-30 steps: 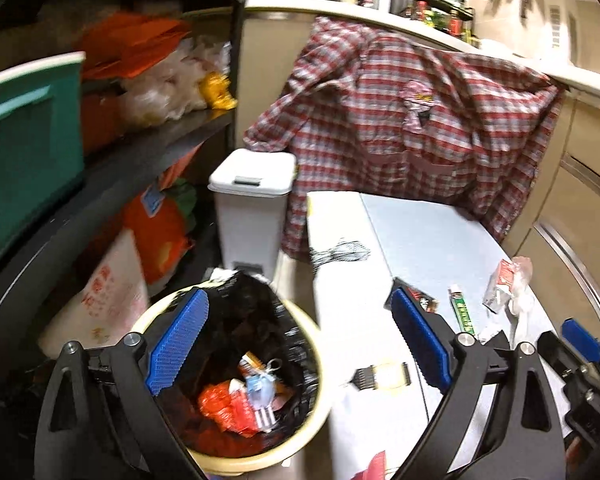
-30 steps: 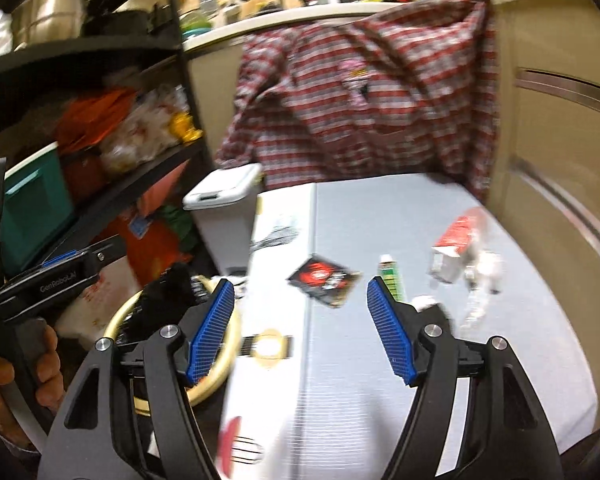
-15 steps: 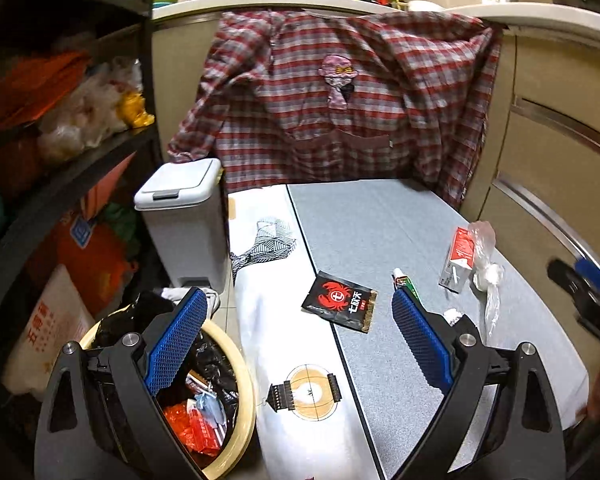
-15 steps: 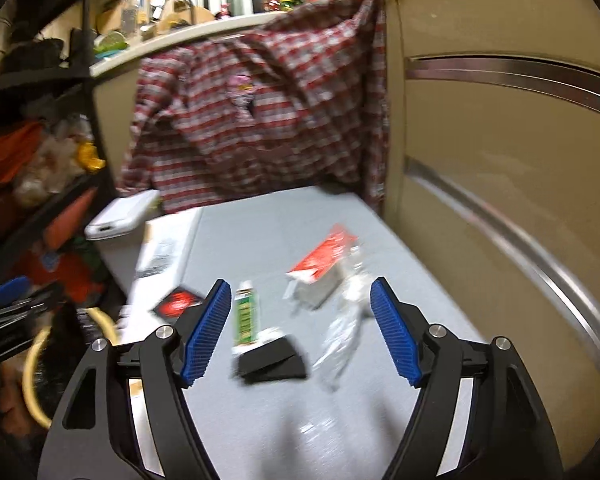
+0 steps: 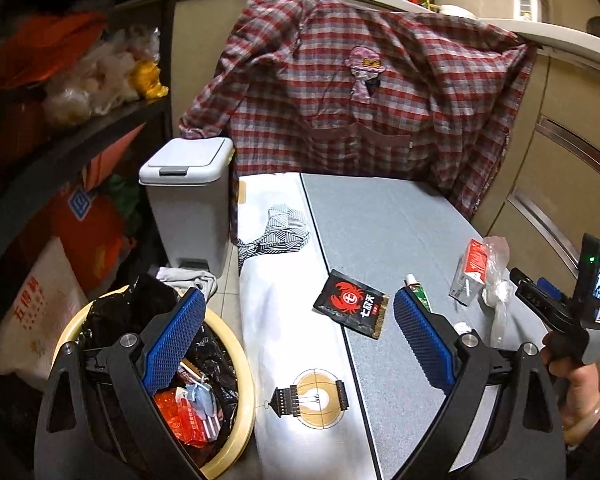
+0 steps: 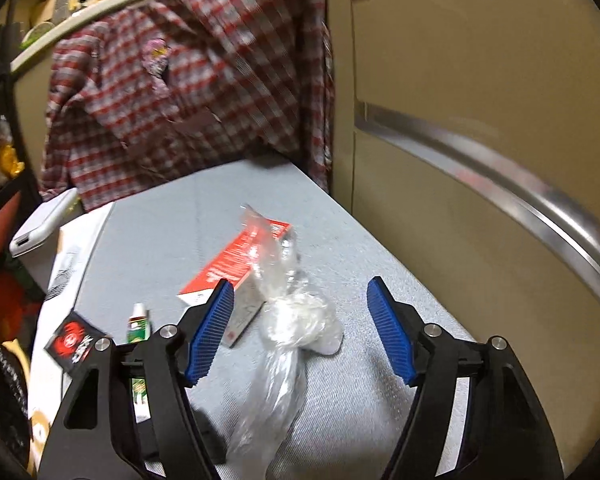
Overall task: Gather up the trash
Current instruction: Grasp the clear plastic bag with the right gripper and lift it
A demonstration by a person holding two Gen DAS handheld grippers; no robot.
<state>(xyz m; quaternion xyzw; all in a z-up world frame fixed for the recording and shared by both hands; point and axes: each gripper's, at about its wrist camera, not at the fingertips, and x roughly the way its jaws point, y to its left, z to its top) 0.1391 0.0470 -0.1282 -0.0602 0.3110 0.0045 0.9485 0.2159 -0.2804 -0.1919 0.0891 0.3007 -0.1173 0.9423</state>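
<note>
- Right hand-held gripper [image 6: 300, 332]: jaws wide apart, holding nothing, low over the grey tabletop [image 6: 172, 232] with a knotted clear plastic bag [image 6: 296, 320] lying between the blue pads.
- The bag rests on the tabletop, touching a red-and-white carton [image 6: 236, 268] just beyond it; the bag's tail trails back under the gripper.
- Left hand-held gripper [image 5: 296, 340]: also fully open and empty, hanging over the gap between the tabletop's edge and the round bin [image 5: 236, 360].
- The bin (black liner, red wrappers already inside) stands on the floor, just beside the tabletop's left edge.
- Other litter on the tabletop: a black snack packet with a red crab mark [image 5: 350, 308], and a small green tube [image 5: 418, 292] near it. Both well apart from the bag.
- Step in hand, as I read it: reaching for the bag, grasp not yet made.
- Next move calls for lowering a little, then closing on the knotted bulge rather than the thin tail (film is slippery and may slide out).
- Risk: the left pad sits close to the carton and could nudge or pinch it along.
- A white lidded pedal bin [image 5: 188, 196] stands behind, shut.
</note>
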